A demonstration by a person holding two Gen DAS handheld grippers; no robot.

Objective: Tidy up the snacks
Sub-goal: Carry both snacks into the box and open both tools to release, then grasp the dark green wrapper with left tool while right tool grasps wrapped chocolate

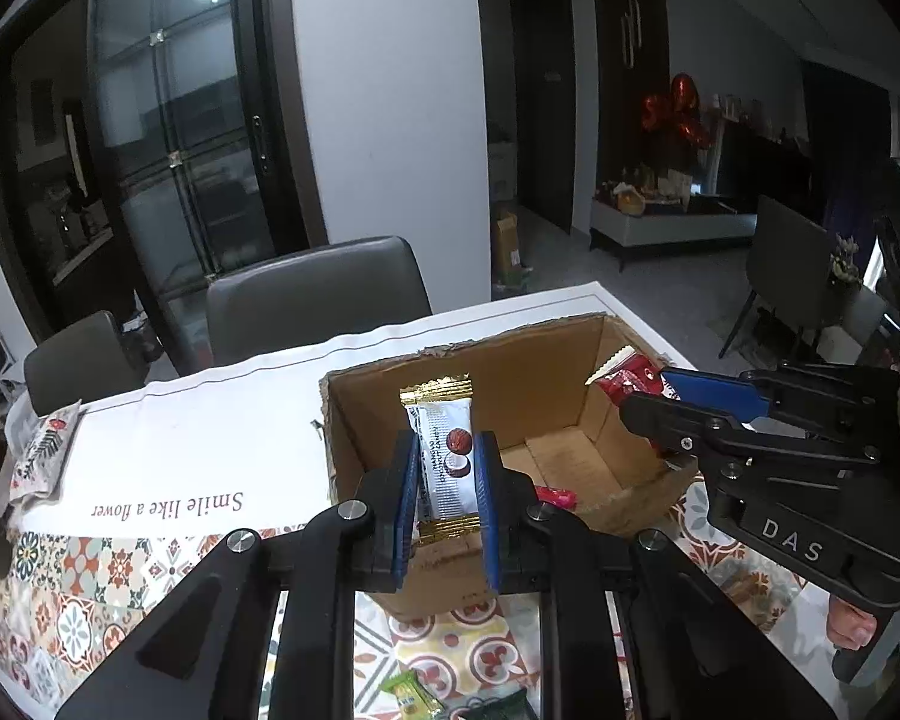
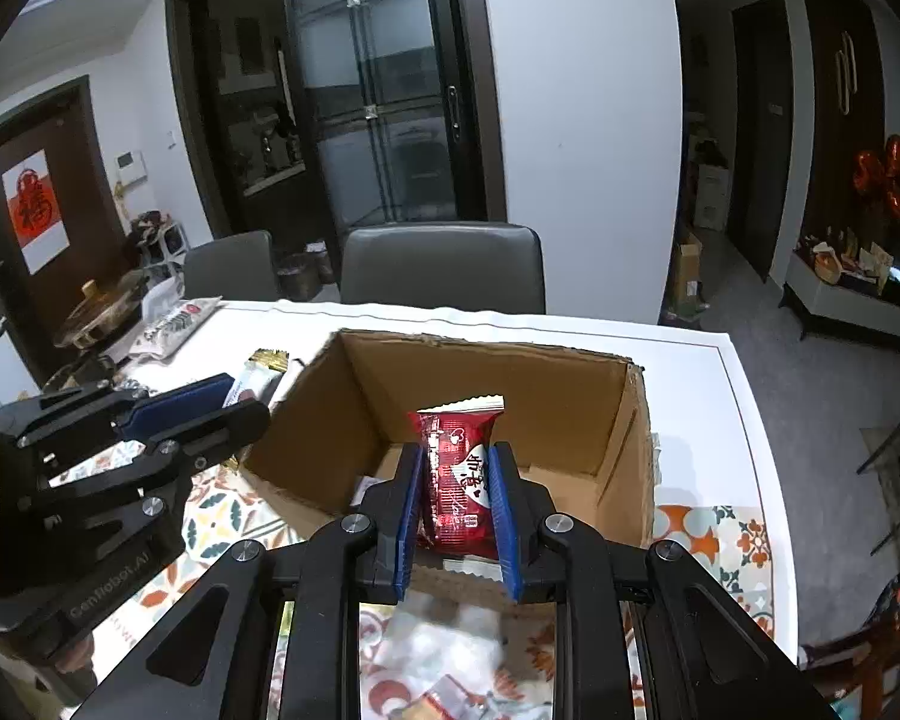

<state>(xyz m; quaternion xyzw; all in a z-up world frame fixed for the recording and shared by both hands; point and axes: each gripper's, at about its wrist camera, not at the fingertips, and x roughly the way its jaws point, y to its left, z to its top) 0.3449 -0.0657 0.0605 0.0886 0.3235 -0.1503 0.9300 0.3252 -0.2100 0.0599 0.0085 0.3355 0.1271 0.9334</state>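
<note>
My left gripper (image 1: 447,474) is shut on a white snack packet with gold ends (image 1: 444,456), held upright over the near left edge of an open cardboard box (image 1: 546,372). In the right wrist view my right gripper (image 2: 455,492) is shut on a red snack packet (image 2: 457,474), held over the same box (image 2: 342,420) near its front wall. The right gripper (image 1: 654,402) with the red packet (image 1: 627,375) also shows at the right of the left wrist view. The left gripper (image 2: 234,399) with the white packet (image 2: 258,375) shows at the left of the right wrist view.
The box stands on a table with a patterned cloth (image 1: 90,588) and a white sheet (image 1: 210,420). A pink wrapper (image 1: 555,497) lies inside the box. Loose snacks, one green (image 1: 411,693), lie near the table's front. A patterned bag (image 1: 39,456) lies far left. Grey chairs (image 1: 318,294) stand behind.
</note>
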